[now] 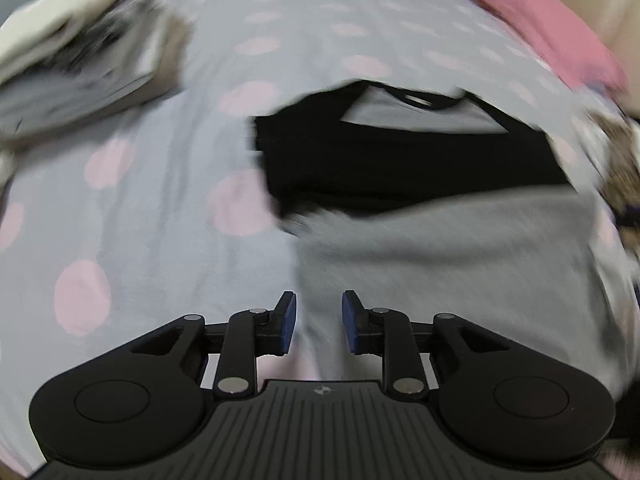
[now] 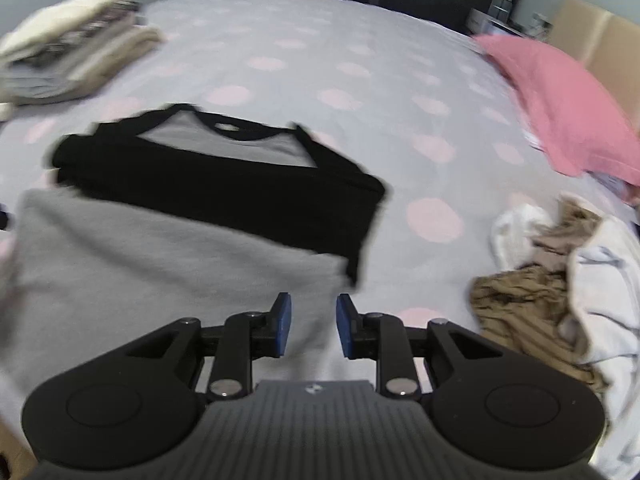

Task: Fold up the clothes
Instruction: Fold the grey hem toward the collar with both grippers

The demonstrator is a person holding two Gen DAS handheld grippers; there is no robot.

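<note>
A grey shirt with black sleeves and collar lies flat on the bed, sleeves folded across its chest as a black band. It also shows in the right wrist view, with the black band above the grey body. My left gripper is open and empty, over the shirt's lower left edge. My right gripper is open and empty, over the shirt's lower right part. Both views are motion-blurred.
The bed has a grey sheet with pink dots. A stack of folded clothes sits at the far left, also in the left wrist view. A pink cloth lies far right. A crumpled pile of brown and white clothes lies at the right.
</note>
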